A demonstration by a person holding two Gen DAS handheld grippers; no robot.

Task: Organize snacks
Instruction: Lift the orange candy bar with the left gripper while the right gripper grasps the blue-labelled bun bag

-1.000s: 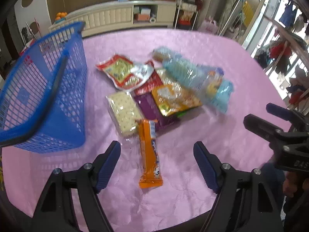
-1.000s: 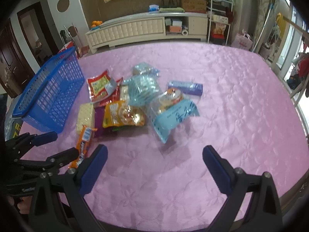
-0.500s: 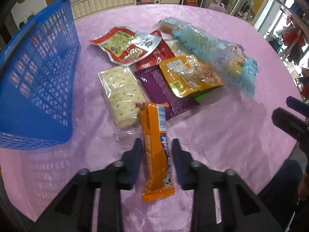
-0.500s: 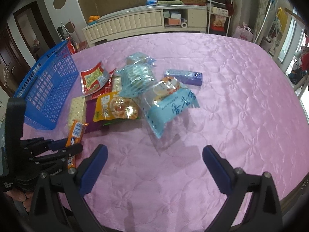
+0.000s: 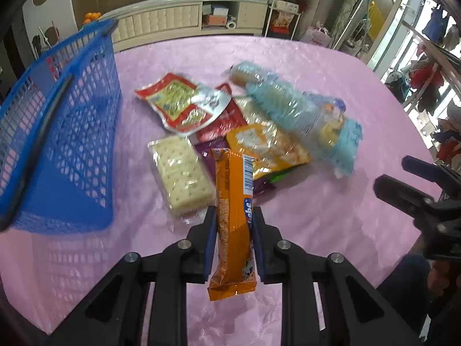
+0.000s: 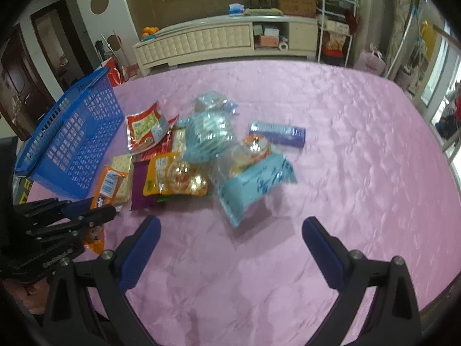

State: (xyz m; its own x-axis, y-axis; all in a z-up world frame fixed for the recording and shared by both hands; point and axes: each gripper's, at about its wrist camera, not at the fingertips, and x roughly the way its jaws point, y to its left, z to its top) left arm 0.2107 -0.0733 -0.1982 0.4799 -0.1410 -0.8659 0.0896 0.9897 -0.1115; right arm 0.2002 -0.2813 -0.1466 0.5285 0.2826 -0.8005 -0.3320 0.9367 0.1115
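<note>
wrist views, low, forward (shared snack pile (image 5: 230, 132))

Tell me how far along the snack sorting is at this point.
Early. Nothing can be seen inside the blue basket from these views. In hand: the left tool is shut on the orange snack bar. The right tool is open and holds nothing. Left: the cracker pack, red pouch, yellow pouch, light blue bags and purple box.
</note>
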